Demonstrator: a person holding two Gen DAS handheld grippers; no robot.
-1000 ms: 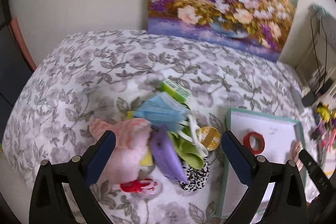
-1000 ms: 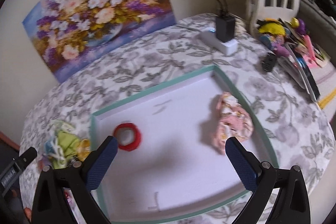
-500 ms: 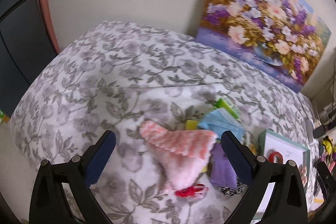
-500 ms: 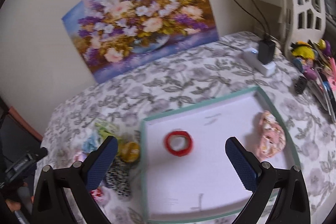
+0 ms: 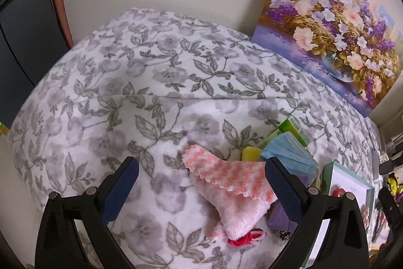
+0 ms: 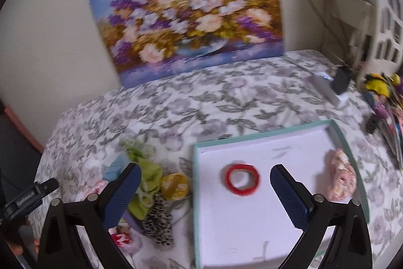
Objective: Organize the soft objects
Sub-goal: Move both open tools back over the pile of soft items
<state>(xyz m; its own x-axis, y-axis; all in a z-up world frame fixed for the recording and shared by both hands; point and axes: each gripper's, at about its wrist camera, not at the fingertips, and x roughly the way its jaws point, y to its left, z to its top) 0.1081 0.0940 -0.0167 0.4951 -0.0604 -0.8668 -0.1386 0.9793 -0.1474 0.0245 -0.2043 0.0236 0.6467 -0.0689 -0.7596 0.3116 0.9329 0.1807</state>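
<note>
Your left gripper (image 5: 200, 173) hangs wide and empty over the fluffy pink-and-white striped cloth (image 5: 233, 189); your right gripper (image 6: 205, 180) gapes empty above the teal-rimmed white tray (image 6: 254, 221).

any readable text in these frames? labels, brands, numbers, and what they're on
Nothing reads clearly.
Green box: a barcode strip on its edge, digits too small to read.
Other gripper's side, seen in the right wrist view: white lettering, too blurred to read.
White tray: faint grey marks on the floor, not legible as characters.
Flower painting: no text visible.
</note>
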